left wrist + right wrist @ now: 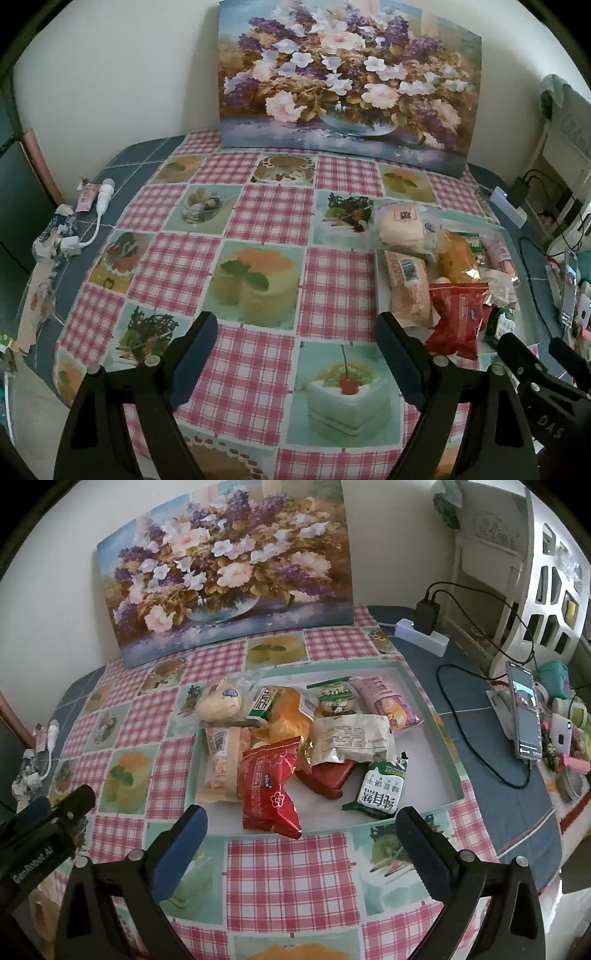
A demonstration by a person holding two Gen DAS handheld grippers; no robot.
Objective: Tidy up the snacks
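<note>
A shallow tray with a pale green rim point(452, 764) holds several wrapped snacks. Among them are a red packet point(267, 786), a green-and-white packet point(380, 790), a pink packet point(388, 705), a round bun in clear wrap point(219, 703) and a long bread pack with a barcode point(219, 764). My right gripper point(301, 823) hangs open just in front of the tray, nothing between its fingers. My left gripper point(295, 354) is open over the bare tablecloth, left of the tray. The red packet point(458, 317) and the bun point(400, 230) lie to its right.
A flower painting point(229, 572) leans on the wall behind the table. A power strip with a black charger point(424, 627), trailing black cables and a phone on a stand point(524, 709) sit right of the tray. A white cable point(101, 206) lies at the left table edge.
</note>
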